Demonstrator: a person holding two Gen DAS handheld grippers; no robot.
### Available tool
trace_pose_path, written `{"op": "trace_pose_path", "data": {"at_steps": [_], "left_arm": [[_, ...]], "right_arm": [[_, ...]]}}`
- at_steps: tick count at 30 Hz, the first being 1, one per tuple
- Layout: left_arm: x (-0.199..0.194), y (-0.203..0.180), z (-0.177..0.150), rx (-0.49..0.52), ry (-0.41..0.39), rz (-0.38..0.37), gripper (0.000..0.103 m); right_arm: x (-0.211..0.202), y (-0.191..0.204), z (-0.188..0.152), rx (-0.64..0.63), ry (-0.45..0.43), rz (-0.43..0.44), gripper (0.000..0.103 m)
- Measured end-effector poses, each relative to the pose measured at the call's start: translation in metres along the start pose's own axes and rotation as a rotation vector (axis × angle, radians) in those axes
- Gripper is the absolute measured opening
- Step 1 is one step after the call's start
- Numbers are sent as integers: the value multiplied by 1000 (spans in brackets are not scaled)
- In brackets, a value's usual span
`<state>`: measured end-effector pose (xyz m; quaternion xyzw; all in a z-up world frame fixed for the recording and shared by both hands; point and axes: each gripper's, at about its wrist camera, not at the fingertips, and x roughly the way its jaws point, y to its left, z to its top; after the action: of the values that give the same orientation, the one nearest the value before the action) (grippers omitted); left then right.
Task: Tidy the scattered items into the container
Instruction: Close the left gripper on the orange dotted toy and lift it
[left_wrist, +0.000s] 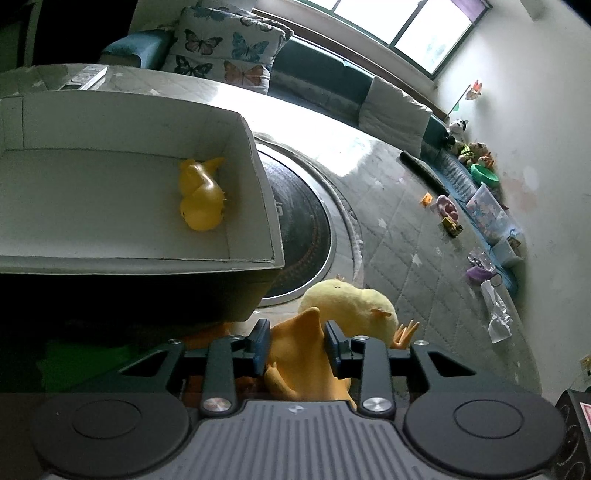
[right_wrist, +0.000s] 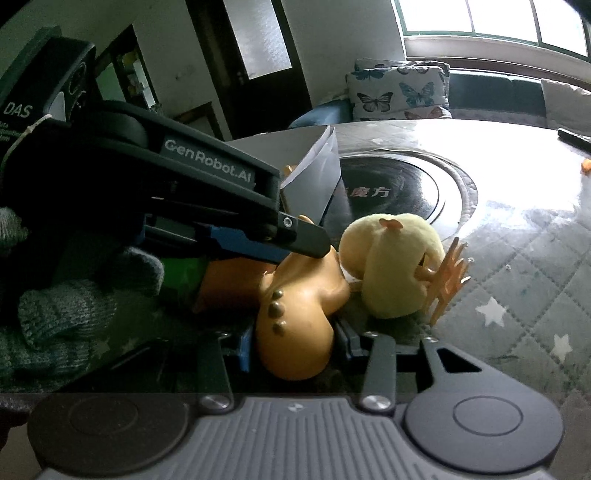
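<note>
Container: white box (left_wrist: 255, 155), far left; holds one yellow rubber toy (left_wrist: 201, 195). Orange dinosaur (left_wrist: 299, 354): pinched by left gripper (left_wrist: 297, 345) and right gripper (right_wrist: 295, 345) (both clamped), outside box. Plush chick (left_wrist: 351, 304): beside it, unstowed.

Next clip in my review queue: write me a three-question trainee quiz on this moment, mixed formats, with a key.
1. True or false: the white cardboard box already holds a glossy yellow rubber toy.
2. Multiple choice: the orange rubber toy sits between the fingers of A) the left tongs only, B) the right tongs only, C) both tongs.
3. Fill in: the fluffy pale yellow plush chick lies on the tabletop, ____ the box.

Key: 1 true; 2 C, as each wrist view shows its own blue pads either side of the toy, and the right wrist view shows the left tongs reaching it too; 3 outside.
</note>
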<state>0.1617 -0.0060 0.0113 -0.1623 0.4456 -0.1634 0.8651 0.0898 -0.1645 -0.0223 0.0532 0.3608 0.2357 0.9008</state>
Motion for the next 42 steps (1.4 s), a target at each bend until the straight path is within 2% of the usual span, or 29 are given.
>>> {"op": "trace_pose_path", "data": {"at_steps": [7, 16, 21, 34, 42], "left_arm": [[3, 8, 3, -70, 32, -16, 39], [8, -6, 7, -14, 78, 25, 42], [11, -3, 7, -34, 79, 17, 44], [-12, -10, 0, -16, 21, 32, 42], [-41, -12, 11, -21, -58, 38, 42]], "right_arm": [[-1, -1, 0, 5, 2, 7, 42], [3, 6, 0, -37, 8, -17, 42], [3, 7, -1, -39, 4, -20, 42], [-6, 22, -1, -76, -25, -17, 41], [-15, 37, 19, -133, -80, 5, 41]]}}
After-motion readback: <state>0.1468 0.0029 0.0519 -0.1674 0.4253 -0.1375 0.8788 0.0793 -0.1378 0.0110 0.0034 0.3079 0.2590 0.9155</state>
